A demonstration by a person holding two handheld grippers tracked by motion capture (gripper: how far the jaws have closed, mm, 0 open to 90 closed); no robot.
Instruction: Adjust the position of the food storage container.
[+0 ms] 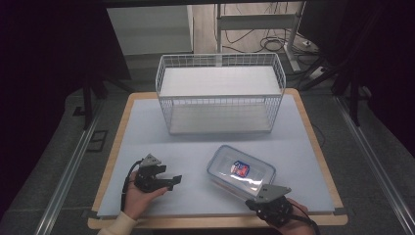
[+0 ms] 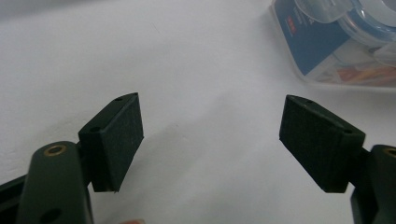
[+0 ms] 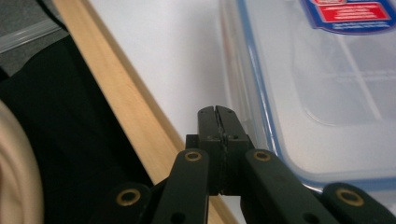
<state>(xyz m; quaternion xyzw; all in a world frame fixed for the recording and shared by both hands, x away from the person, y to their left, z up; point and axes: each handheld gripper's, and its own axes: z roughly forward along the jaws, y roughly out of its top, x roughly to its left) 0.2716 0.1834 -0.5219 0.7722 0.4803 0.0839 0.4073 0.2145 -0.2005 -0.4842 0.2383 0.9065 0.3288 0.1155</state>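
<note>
Beside the clear lidded container (image 1: 241, 172), the left gripper (image 1: 169, 180) is gaping wide, probably readying a grasp, while the right gripper (image 3: 218, 116) is pressing closed, empty.

wire basket (image 1: 220, 93) blocking far side, plastic container (image 1: 241, 171) probably near-right
</note>
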